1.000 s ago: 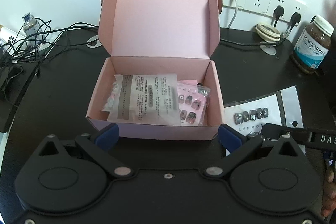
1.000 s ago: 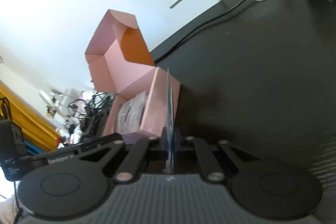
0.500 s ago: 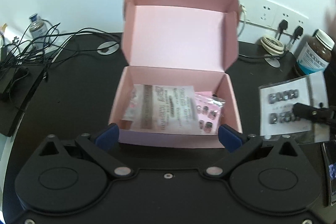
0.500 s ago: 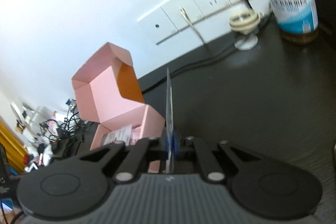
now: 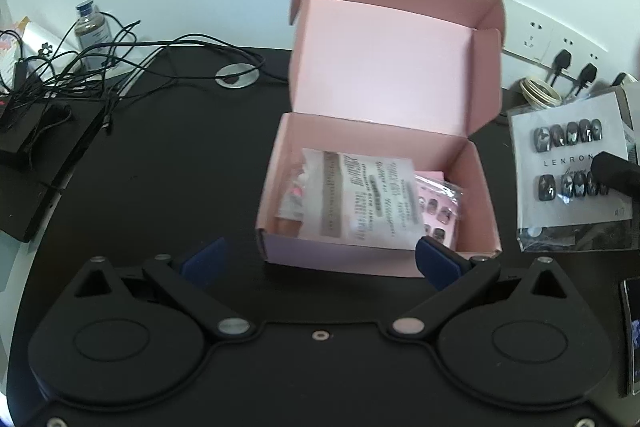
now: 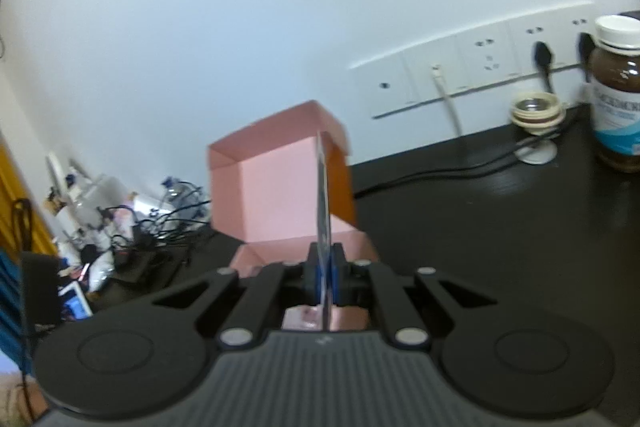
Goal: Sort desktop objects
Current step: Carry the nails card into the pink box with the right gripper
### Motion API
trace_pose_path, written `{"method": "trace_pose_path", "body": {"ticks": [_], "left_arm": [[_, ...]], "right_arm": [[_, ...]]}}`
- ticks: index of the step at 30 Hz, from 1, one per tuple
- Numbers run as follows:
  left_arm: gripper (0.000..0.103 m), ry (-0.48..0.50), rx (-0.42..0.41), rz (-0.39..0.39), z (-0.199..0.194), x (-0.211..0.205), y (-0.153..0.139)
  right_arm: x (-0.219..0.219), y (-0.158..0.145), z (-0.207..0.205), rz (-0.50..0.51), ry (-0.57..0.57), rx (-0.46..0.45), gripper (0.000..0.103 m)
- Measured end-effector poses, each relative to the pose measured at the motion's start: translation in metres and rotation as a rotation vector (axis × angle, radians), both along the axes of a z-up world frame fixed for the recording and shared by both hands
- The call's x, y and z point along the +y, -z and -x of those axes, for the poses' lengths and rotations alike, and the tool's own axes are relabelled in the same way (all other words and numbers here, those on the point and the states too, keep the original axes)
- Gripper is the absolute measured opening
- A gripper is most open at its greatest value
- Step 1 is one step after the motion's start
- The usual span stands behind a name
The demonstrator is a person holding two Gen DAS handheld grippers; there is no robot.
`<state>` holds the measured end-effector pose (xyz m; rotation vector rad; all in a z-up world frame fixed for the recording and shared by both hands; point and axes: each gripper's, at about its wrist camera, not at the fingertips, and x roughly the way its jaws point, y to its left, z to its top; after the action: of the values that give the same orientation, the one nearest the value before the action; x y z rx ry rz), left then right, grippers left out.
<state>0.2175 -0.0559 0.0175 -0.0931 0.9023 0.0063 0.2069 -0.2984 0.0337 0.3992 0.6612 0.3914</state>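
Up at the right, the right gripper [image 6: 323, 277] is clamped on the nail card [image 5: 572, 163] (held edge-on), off the black desk [image 5: 160, 187] beside the pink box [image 5: 380, 243]; left gripper [image 5: 320, 261] jaws stand apart, empty

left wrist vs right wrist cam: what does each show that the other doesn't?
Left wrist only: the pink box's contents, a printed packet and a nail set bag, plus the face of the press-on nail card and the open left gripper.
Right wrist only: the brown supplement bottle, and the right gripper shut on that card, seen edge-on.
Both: the pink box, black desk, wall sockets.
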Motion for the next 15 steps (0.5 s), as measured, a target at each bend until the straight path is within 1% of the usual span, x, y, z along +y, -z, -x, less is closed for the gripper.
{"method": "trace_pose_path", "body": {"ticks": [6,9,10,12,14,15], "left_arm": [[0.102,-0.020,-0.004,0.000,0.003,0.010,-0.001],[0.102,-0.011,0.002,-0.027,0.004,0.010,0.001],[0.102,-0.013,0.002,-0.034,0.005,0.011,0.001],[0.102,-0.016,0.001,-0.048,0.006,0.012,0.001],[0.102,-0.024,0.002,-0.057,0.006,0.015,0.001],[0.102,-0.029,0.003,-0.059,0.006,0.016,0.001]], "right_arm": [[0.034,0.003,-0.017,-0.025,-0.102,0.002,0.005],[0.052,0.008,-0.026,-0.020,-0.158,0.003,0.005],[0.056,0.011,-0.031,-0.036,-0.168,0.011,0.005],[0.059,0.021,-0.041,-0.103,-0.162,0.048,0.005],[0.057,0.037,-0.055,-0.203,-0.158,0.120,0.005],[0.056,0.045,-0.060,-0.227,-0.145,0.148,0.005]]}}
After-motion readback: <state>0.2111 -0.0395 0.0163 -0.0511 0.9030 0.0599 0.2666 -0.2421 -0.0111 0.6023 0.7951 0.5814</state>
